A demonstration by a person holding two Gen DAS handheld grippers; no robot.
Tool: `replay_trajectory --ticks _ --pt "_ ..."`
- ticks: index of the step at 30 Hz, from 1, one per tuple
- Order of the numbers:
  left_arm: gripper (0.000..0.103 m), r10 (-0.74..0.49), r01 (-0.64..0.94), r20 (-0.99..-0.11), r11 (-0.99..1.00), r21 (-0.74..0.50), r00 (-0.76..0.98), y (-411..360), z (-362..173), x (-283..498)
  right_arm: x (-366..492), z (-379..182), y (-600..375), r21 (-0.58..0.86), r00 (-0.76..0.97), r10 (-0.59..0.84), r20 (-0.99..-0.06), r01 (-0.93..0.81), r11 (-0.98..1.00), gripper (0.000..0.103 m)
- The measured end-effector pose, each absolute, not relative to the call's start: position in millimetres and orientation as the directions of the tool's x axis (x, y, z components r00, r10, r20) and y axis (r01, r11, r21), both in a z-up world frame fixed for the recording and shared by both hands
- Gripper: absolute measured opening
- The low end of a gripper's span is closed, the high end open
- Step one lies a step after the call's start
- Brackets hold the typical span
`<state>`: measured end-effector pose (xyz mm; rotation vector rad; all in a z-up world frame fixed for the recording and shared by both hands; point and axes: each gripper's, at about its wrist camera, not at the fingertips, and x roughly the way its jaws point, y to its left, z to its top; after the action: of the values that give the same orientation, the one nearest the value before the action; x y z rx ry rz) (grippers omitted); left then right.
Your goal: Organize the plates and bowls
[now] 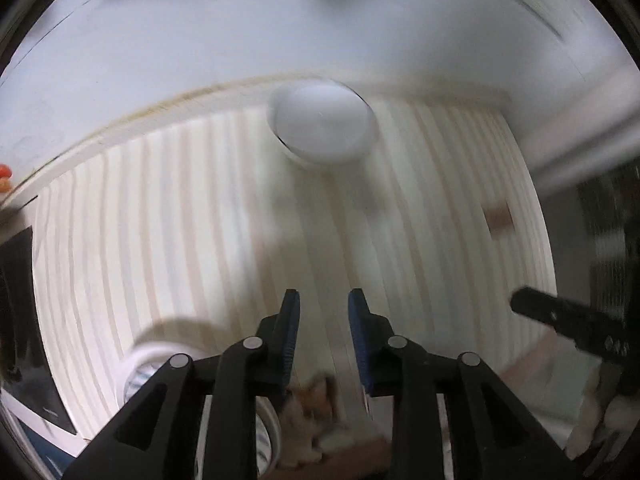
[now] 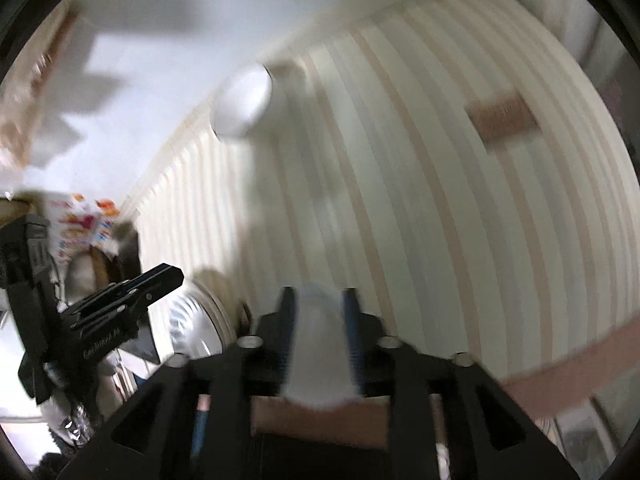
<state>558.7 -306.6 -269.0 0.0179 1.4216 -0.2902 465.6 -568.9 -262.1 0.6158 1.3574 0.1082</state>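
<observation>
Left gripper (image 1: 323,300) is empty, jaws a little apart. A blue-striped plate (image 1: 138,372) sits at its 8 o'clock on the striped cloth (image 1: 192,220); a white bowl (image 1: 323,124) sits far off at 12. Right gripper (image 2: 318,300) is squeezing smth white & blurry, prob a dish edge. Looks mid-carry w/ that piece. Next: set it down softly by the others.

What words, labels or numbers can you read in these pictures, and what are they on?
None can be read.
Left gripper: pale lettering along its black side, too blurred to read.
Colourful packet: red and orange print, too blurred to read.
Striped cloth, white bowl and the white item held by the right gripper: no text visible.
</observation>
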Motion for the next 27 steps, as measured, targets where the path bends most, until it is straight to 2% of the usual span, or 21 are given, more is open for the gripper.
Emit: replay_trajectory --ticks 5,9,20,22,25,26,27 --pt "0.024 -0.204 0.082 -0.973 0.977 -0.195 0.112 -291 -294 626 553 -267 -563 0.485 0.286 0.419 -0.862 0.220 0.847 0.046" --pt "0.024 -0.193 0.037 -0.977 0.981 -0.190 0.090 -290 -320 663 620 -286 -549 0.464 0.288 0.404 -0.868 0.180 0.867 0.046" --pt "0.023 -0.114 0.071 -0.993 0.991 -0.113 0.006 -316 -387 706 693 -349 -532 0.392 0.230 0.350 -0.908 0.174 0.903 0.045" --pt "0.023 -0.100 0.084 -0.995 0.992 -0.099 0.007 -319 -393 707 698 -355 -529 0.389 0.226 0.347 -0.910 0.179 0.904 0.040" --pt "0.012 -0.104 0.092 -0.994 0.991 -0.102 0.014 -321 -398 706 701 -361 -527 0.376 0.217 0.337 -0.916 0.179 0.909 0.023" --pt "0.010 -0.113 0.093 -0.994 0.989 -0.111 0.015 -322 -399 706 702 -362 -526 0.371 0.218 0.332 -0.918 0.178 0.911 0.013" --pt "0.007 -0.119 0.092 -0.993 0.989 -0.117 0.017 -327 -401 709 703 -363 -525 0.367 0.218 0.327 -0.920 0.176 0.914 0.011"
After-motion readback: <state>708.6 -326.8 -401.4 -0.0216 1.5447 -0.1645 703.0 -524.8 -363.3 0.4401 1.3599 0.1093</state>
